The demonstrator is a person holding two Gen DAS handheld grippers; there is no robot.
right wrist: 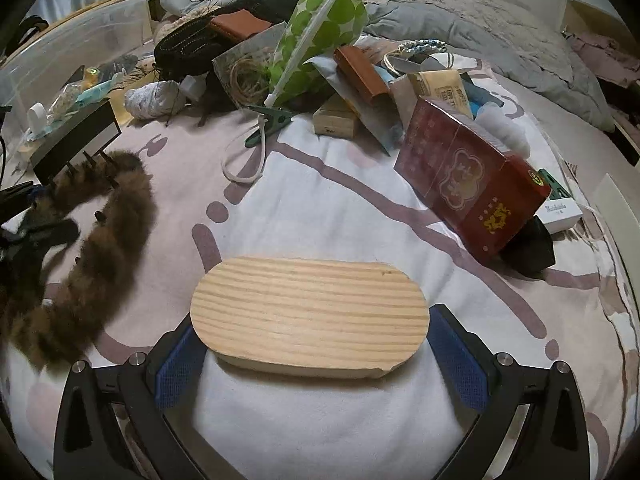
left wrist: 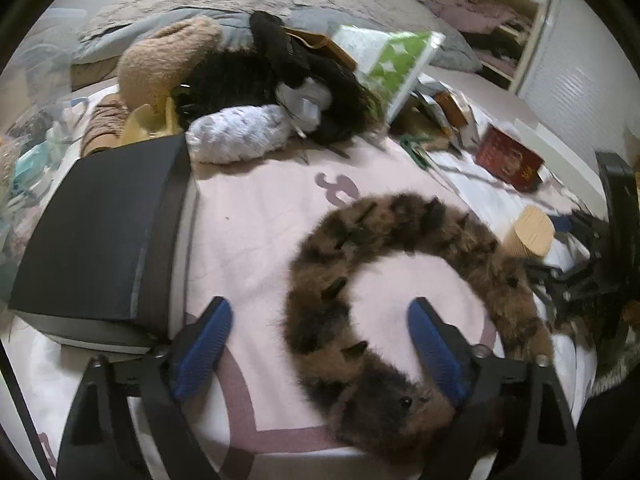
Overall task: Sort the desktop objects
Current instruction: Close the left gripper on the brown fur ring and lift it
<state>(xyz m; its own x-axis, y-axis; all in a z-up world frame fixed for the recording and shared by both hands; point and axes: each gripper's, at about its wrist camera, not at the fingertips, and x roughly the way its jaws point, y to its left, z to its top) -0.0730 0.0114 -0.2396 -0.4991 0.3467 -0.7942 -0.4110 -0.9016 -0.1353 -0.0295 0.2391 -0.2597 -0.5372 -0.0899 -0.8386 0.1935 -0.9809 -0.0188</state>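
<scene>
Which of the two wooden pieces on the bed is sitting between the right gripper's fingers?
The flat oval pine slab, grain side up. The other, a small rectangular wooden block, lies far back in the clutter pile.

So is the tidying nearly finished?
Hardly started. Nothing looks sorted: the green spotted bag, red box and green clothespeg lie jumbled. The left gripper is open around the brown furry band; the right gripper brackets the oval wooden block. Everything remains.
</scene>
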